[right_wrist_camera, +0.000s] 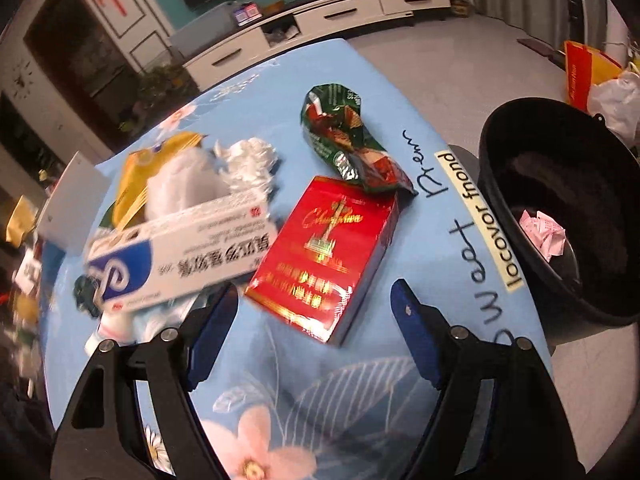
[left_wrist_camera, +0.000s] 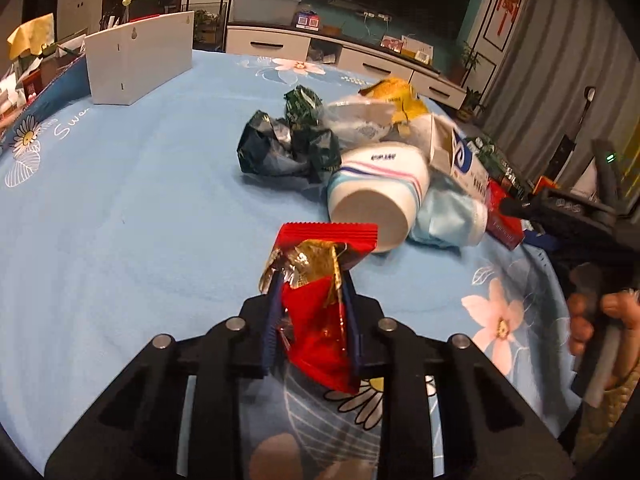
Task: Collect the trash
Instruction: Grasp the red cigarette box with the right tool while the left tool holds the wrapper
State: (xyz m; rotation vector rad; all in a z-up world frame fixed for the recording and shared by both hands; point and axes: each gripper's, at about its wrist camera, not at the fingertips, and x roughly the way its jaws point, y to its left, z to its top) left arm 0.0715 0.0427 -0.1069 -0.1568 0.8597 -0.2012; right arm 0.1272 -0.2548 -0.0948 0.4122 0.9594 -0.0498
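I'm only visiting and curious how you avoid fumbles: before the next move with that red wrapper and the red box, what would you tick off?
1. Left claw shut on the crinkled red and gold foil snack wrapper: ok.
2. Wrapper lifted off the light blue flowered tablecloth: cannot tell.
3. Right claw open, nothing between its blue fingers: ok.
4. Flat red cardboard cigarette box lying ahead of the open claw, roughly between its fingers: ok.
5. Round black plastic bin beside the table, open-topped, holding only crumpled pink paper: ok.
6. White and blue carton crowding the left finger: not ok, it may get bumped.
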